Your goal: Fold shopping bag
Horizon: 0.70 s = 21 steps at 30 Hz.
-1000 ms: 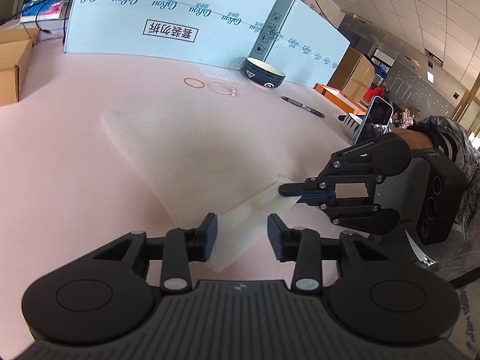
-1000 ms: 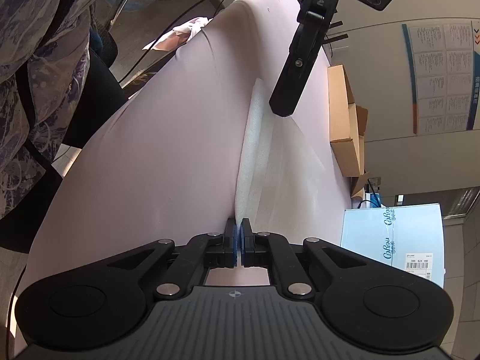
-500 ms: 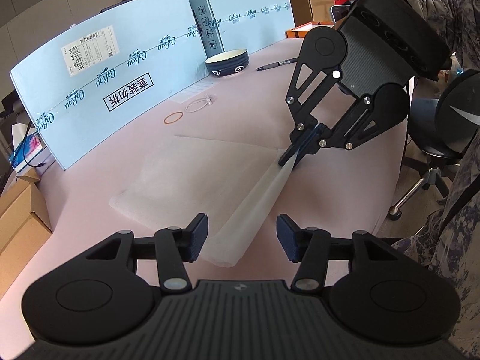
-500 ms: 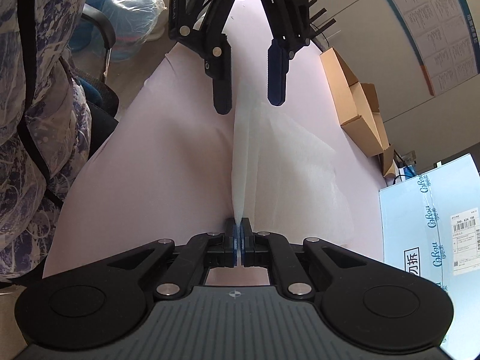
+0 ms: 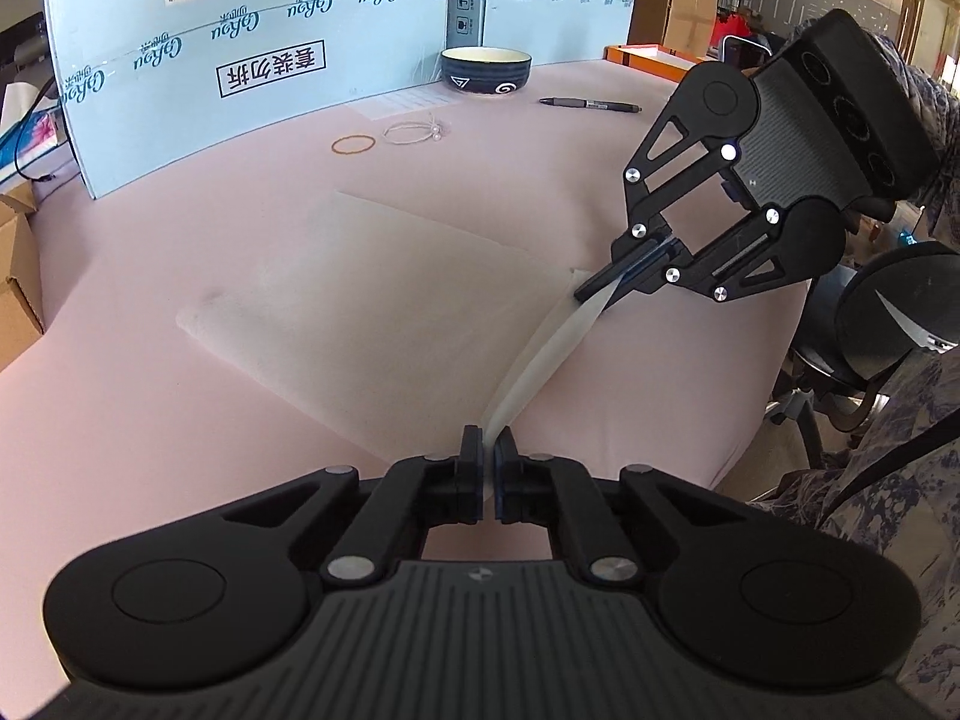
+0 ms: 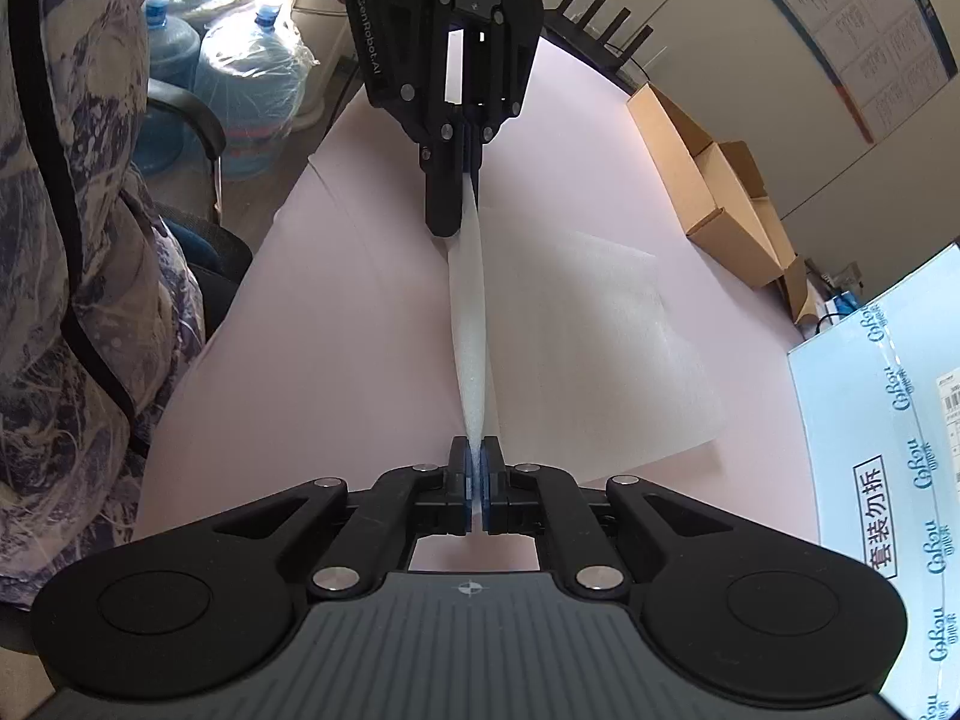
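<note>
The shopping bag (image 5: 372,312), white and thin, lies flat on the pink table (image 5: 150,420) in front of the blue carton (image 5: 270,60); the left gripper (image 5: 489,450) is clamped on its near corner. In the right wrist view, the right gripper (image 6: 477,462) pinches the opposite corner, the edge lifted taut between both.

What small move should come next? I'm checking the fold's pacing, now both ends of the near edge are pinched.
Probably carry the pinched edge across toward the blue box. The left hand-held gripper and right hand-held gripper each clamp the white bag, its edge raised while the rest lies flat.
</note>
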Motion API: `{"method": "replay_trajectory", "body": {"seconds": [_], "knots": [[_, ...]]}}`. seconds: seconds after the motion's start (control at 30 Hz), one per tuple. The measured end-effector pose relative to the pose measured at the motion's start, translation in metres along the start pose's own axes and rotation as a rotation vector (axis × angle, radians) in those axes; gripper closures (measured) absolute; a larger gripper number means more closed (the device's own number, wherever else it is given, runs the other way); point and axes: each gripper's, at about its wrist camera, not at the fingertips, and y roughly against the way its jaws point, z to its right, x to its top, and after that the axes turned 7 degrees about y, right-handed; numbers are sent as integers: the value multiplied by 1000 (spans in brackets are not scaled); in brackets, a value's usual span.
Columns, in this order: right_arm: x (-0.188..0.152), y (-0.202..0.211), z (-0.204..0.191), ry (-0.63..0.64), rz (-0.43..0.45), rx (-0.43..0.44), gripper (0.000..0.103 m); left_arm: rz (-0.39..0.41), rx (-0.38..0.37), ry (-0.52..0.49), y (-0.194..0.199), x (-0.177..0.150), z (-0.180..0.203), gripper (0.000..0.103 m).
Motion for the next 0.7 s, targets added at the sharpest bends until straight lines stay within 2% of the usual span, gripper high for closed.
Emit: {"method": "replay_trajectory", "body": {"seconds": [0.07,0.17,0.4,0.57,0.7], "knots": [[-2,1,13,-73,23,57,98,-20,-32,37,1,-1,-6,100],[-13,0,37,-264,104,194,98,-28,-77,128,5,-6,-22,100],[-53,-13,69,-667,269,351,97,-31,-202,325,5,-15,-56,100],[-77,-16,69,-842,363,410,97,-48,-271,443,-2,-17,-78,99],[-91,-23,73,-944,382,421,97,-64,-309,475,-4,-17,-86,99]]}}
